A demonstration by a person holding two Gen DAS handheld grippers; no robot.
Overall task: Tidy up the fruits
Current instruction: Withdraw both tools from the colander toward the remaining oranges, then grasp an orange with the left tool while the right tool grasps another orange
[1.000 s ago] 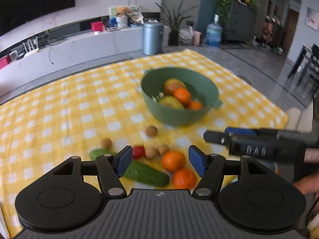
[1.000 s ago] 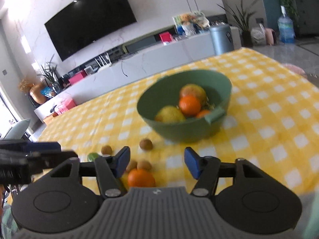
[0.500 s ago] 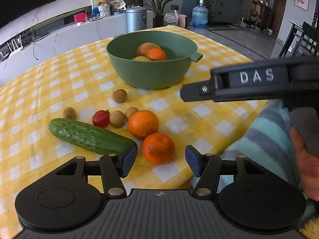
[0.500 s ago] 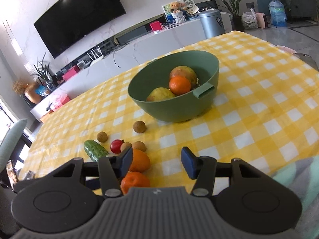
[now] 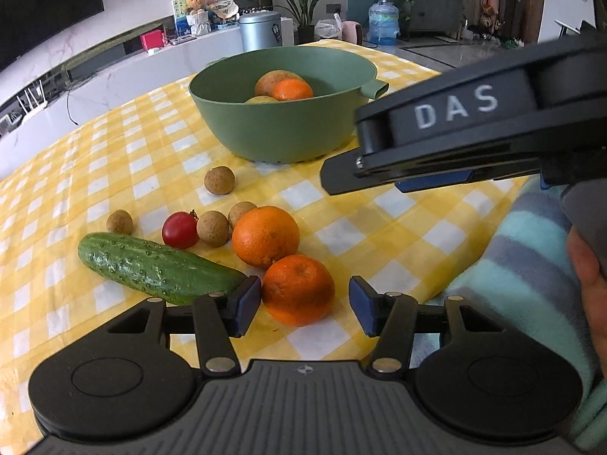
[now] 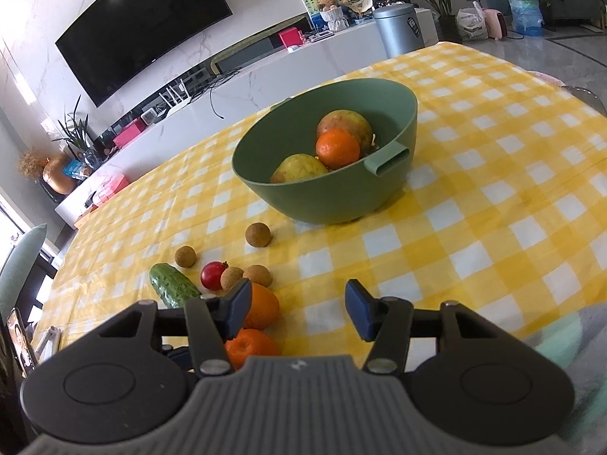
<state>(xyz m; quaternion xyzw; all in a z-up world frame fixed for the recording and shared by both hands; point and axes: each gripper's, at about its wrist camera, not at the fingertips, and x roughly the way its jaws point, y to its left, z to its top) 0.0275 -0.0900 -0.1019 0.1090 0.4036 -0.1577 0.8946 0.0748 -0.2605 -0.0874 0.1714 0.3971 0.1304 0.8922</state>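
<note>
1. Left wrist view: your left gripper (image 5: 305, 305) sits low over the yellow checked tablecloth (image 5: 383, 235), on the near side of the green bowl (image 5: 280, 113). Its jaws have just been closing and stand about half open, with the nearest orange (image 5: 298, 289) between them. The left pad is touching or almost touching the orange; the right pad stands clear, so nothing is gripped yet. A second orange (image 5: 265, 236) touches the first on its bowl side. The cucumber (image 5: 157, 267) lies left of the oranges, its end just beside the left pad. A cherry tomato (image 5: 180, 229) and four small brown fruits, one of them (image 5: 219, 179) nearest the bowl, lie between the oranges and the bowl. The bowl holds an orange and larger yellowish fruit. Your right gripper (image 5: 447, 140) crosses the view from the right, nearer you than the bowl.

2. Right wrist view: your right gripper (image 6: 297, 313) hangs above the tablecloth (image 6: 493, 204) on the near side of the bowl (image 6: 341, 197), jaws partly open and empty. Both oranges, the nearer (image 6: 250, 345) and the farther (image 6: 261, 305), lie at its left finger, partly hidden behind it. The cucumber (image 6: 172, 284) lies farther left.
</note>
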